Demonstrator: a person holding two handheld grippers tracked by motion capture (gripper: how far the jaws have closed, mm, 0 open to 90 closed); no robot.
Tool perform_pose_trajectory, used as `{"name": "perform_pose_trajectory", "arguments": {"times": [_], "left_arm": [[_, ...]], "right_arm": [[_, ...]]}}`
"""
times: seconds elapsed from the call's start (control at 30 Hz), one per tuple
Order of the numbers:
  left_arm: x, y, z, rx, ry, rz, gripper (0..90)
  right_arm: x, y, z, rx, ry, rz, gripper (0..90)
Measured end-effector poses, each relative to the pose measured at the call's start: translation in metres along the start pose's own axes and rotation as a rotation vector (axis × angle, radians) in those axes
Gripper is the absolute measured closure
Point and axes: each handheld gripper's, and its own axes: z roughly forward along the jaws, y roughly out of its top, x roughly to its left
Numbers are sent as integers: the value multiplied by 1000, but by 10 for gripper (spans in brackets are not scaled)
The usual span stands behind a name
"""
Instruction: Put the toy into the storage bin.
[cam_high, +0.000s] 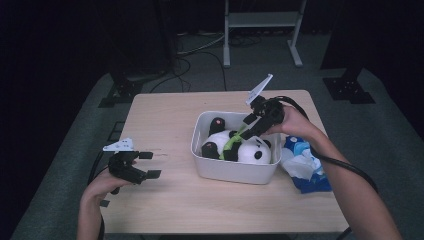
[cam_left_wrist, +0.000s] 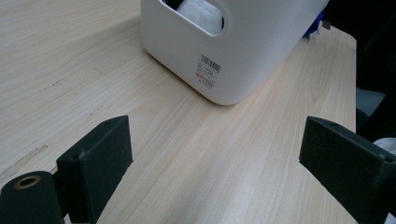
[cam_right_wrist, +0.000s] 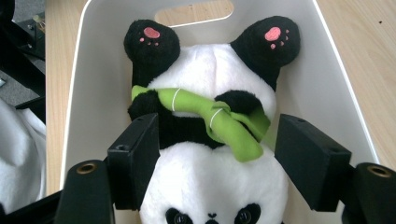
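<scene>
A plush panda (cam_right_wrist: 210, 140) with a green bamboo stalk (cam_right_wrist: 210, 114) lies on its back inside the white bin (cam_high: 235, 172) on the table (cam_high: 165, 200). The right gripper (cam_high: 248, 127) hovers just above the bin, its fingers (cam_right_wrist: 135, 161) released either side of the panda; the left gripper (cam_high: 149, 165), well left of the bin, is spread wide and empty.

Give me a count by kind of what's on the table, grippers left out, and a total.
White bins: 1, the bin
Plush toys: 1, the panda lying in the bin
Blue and white packets: 1, the packet beside the bin
Total: 3
</scene>
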Motion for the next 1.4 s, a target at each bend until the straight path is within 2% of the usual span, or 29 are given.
{"name": "perform_pose_trajectory", "arguments": {"times": [0.3,0.57,0.87,1.4], "left_arm": [[-1,2,2,-1,-8,8,82],[-1,2,3,3,-6,6,82],[-1,1,5,18,-3,8,82],[-4,2,6,15,-5,6,82]], "right_arm": [[5,-8,-14,-14,-18,15,286],[8,-20,-33,-57,-37,39,283],[12,-31,-48,-70,-63,50,282],[18,-55,-73,-96,-109,80,280]]}}
